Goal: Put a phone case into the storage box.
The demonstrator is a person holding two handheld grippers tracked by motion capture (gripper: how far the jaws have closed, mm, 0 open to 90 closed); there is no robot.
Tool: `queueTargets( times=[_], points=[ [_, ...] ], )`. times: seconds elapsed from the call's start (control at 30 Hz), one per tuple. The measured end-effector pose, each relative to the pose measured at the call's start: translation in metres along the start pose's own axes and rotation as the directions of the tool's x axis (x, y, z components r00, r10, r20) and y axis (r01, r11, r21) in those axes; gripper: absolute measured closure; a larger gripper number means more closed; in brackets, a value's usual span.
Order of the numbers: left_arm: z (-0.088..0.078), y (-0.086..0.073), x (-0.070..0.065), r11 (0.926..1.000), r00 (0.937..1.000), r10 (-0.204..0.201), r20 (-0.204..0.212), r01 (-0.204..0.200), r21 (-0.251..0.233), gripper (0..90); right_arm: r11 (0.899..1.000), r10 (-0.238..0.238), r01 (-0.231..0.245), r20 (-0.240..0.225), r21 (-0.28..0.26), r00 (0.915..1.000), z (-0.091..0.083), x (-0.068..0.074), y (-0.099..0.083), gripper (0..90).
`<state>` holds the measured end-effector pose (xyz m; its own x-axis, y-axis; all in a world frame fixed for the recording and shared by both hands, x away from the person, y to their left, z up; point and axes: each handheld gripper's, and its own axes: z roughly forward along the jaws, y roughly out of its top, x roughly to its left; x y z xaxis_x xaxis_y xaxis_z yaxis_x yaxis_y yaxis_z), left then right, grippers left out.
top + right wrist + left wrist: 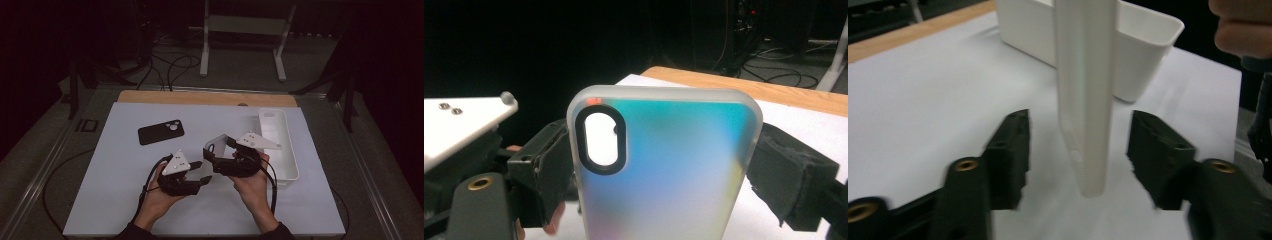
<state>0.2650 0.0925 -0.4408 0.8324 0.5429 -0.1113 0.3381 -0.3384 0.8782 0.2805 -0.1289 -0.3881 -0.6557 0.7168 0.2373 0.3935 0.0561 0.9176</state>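
Observation:
A frosted translucent phone case (674,175) with an oval camera cut-out stands upright between the jaws of my right gripper (664,165), which is shut on its two long sides. In the high view the case (218,142) hangs above the white mat, with the right gripper (212,156) reaching in from the right. My left gripper (201,172) points at it from the left. Seen edge-on, the case (1085,100) sits between the jaws of the left gripper (1080,125), which is open with a clear gap on each side.
A black phone case (161,132) lies flat on the white mat (125,200) at back left. A long white bin (292,160), also in the left gripper view (1148,55), stands along the mat's right side. A wooden table edge (200,97) runs behind.

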Motion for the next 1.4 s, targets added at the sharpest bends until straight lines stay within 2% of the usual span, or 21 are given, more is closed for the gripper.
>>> queueTargets(
  times=[0.13, 0.17, 0.37, 0.47, 0.63, 0.67, 0.9, 0.97, 1.0, 1.1, 1.23, 1.27, 1.3, 1.4],
  points=[
    [-0.005, -0.001, 0.001, 0.9998, 0.9985, -0.012, -0.054, 0.011, -0.016, 22.2, 1.000, 0.002, -0.002, 0.004, 0.004, 1.0000, 0.000, -0.001, 0.000, 16.8],
    [-0.006, -0.001, 0.002, 0.9998, 0.9968, -0.011, -0.079, 0.010, -0.018, 18.1, 1.000, 0.002, -0.002, 0.003, 0.003, 1.0000, 0.000, -0.002, -0.001, 16.8],
    [-0.016, -0.003, 0.008, 0.9984, 0.9918, -0.045, -0.120, 0.040, -0.041, 3.0, 1.000, 0.001, -0.001, 0.004, 0.005, 1.0000, -0.001, -0.002, -0.001, 16.8],
    [-0.023, -0.005, 0.013, 0.9972, 0.9884, -0.056, -0.141, 0.049, -0.057, 0.4, 1.000, 0.001, -0.001, 0.008, 0.003, 1.0000, -0.001, -0.003, 0.000, 16.8],
    [-0.034, -0.010, 0.017, 0.9946, 0.9763, -0.073, -0.204, 0.056, -0.088, 0.3, 1.000, 0.001, -0.001, 0.012, 0.000, 0.9999, -0.002, -0.004, 0.001, 16.8],
    [-0.034, -0.010, 0.017, 0.9946, 0.9763, -0.073, -0.204, 0.056, -0.088, 0.3, 1.000, 0.001, -0.001, 0.012, 0.000, 0.9999, -0.002, -0.004, 0.001, 16.8],
    [-0.052, -0.022, 0.025, 0.9920, 0.9595, -0.085, -0.269, 0.056, -0.113, 0.2, 1.000, -0.003, 0.003, 0.022, -0.002, 0.9997, -0.005, -0.008, 0.002, 16.8],
    [-0.052, -0.022, 0.025, 0.9920, 0.9595, -0.085, -0.269, 0.056, -0.113, 0.2, 1.000, 0.000, 0.001, 0.022, -0.003, 0.9998, -0.006, -0.008, 0.003, 16.8],
    [-0.062, -0.032, 0.031, 0.9899, 0.9488, -0.101, -0.299, 0.065, -0.126, 0.2, 1.000, 0.000, 0.001, 0.022, -0.003, 0.9998, -0.006, -0.008, 0.003, 16.8],
    [-0.070, -0.041, 0.034, 0.9894, 0.9384, -0.108, -0.328, 0.070, -0.127, 0.2, 1.000, -0.006, 0.006, 0.032, -0.007, 0.9995, -0.008, -0.011, 0.005, 16.8],
    [-0.070, -0.041, 0.034, 0.9894, 0.9384, -0.108, -0.328, 0.070, -0.127, 0.2, 1.000, -0.008, 0.008, 0.033, -0.006, 0.9994, -0.008, -0.011, 0.005, 16.8],
    [-0.080, -0.055, 0.038, 0.9911, 0.9244, -0.105, -0.367, 0.067, -0.115, 0.2, 1.000, -0.008, 0.008, 0.033, -0.006, 0.9994, -0.008, -0.011, 0.005, 16.8],
    [-0.083, -0.060, 0.039, 0.9906, 0.9209, -0.108, -0.375, 0.068, -0.119, 0.2, 1.000, -0.014, 0.014, 0.042, -0.007, 0.9990, -0.010, -0.013, 0.008, 16.8],
    [-0.091, -0.069, 0.041, 0.9897, 0.9155, -0.113, -0.386, 0.069, -0.125, 0.2, 1.000, -0.018, 0.019, 0.051, -0.008, 0.9986, -0.011, -0.015, 0.010, 16.8]
  ],
)
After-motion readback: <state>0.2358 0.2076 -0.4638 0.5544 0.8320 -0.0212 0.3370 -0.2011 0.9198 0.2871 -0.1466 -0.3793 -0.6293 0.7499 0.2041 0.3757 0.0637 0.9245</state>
